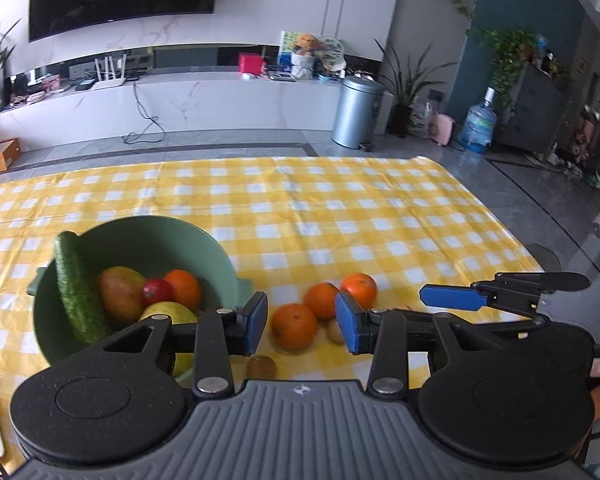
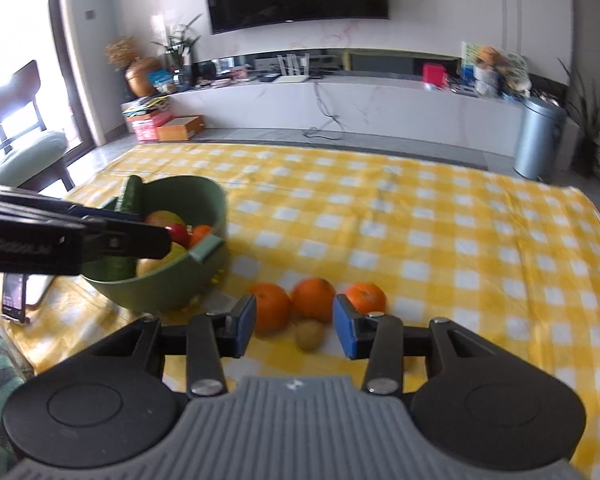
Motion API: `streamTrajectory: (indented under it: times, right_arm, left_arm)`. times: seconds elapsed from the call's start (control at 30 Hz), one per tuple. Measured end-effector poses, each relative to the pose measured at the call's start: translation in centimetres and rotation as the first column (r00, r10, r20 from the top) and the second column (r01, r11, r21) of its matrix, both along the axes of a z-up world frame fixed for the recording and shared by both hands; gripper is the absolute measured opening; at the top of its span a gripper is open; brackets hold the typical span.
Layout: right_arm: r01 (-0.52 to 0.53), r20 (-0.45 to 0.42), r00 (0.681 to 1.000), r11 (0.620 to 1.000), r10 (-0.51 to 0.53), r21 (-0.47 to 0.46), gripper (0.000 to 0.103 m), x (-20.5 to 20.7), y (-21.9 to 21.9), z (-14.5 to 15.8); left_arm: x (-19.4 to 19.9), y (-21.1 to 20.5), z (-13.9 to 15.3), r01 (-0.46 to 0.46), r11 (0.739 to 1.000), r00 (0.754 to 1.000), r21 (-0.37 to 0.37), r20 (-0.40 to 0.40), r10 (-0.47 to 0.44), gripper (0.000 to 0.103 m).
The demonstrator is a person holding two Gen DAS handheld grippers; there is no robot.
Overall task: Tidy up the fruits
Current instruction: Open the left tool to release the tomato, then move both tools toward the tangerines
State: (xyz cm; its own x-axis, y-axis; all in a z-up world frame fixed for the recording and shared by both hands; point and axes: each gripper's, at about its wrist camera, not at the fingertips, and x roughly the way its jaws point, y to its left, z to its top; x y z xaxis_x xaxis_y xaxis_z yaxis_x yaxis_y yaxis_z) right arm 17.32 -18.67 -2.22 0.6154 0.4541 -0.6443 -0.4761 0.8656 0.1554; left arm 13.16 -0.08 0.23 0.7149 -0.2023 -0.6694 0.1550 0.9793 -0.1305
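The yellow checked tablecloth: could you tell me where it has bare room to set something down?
Free: the cloth beyond the oranges and right of the green bowl, out to the far edge. Crowded: the near strip by the bowl, oranges and kiwis.

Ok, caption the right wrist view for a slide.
Open right gripper above three oranges and a kiwi beside the green fruit bowl.

Surface: yellow-checked tablecloth (image 1: 340,208) | ahead-left of gripper: green bowl (image 1: 216,256) | dead ahead: three oranges (image 1: 294,326), kiwis (image 2: 309,334)
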Motion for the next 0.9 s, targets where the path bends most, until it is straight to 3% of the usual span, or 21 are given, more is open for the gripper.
streamTrajectory:
  times: [0.33, 0.73, 0.9]
  right_arm:
    - [0.112, -0.001, 0.994, 0.992, -0.112, 0.064, 0.042, 0.1, -2.5, -1.8]
    - [0.161, -0.071, 0.985, 0.984, -0.156, 0.072, 0.043, 2.7, -2.2, -4.1]
    - [0.163, -0.082, 0.984, 0.984, -0.157, 0.075, 0.043, 3.9, -1.7, -4.8]
  left_arm:
    - [-0.4, -2.6, -3.3, 0.061, 0.996, 0.998, 0.058, -0.017, -0.06, 0.047]
    - [0.8, -2.6, -6.5, 0.019, 0.995, 0.999, 0.101, -0.051, -0.014, 0.053]
    - [1.9, -3.7, -7.8, 0.017, 0.984, 0.999, 0.179, -0.052, -0.008, 0.054]
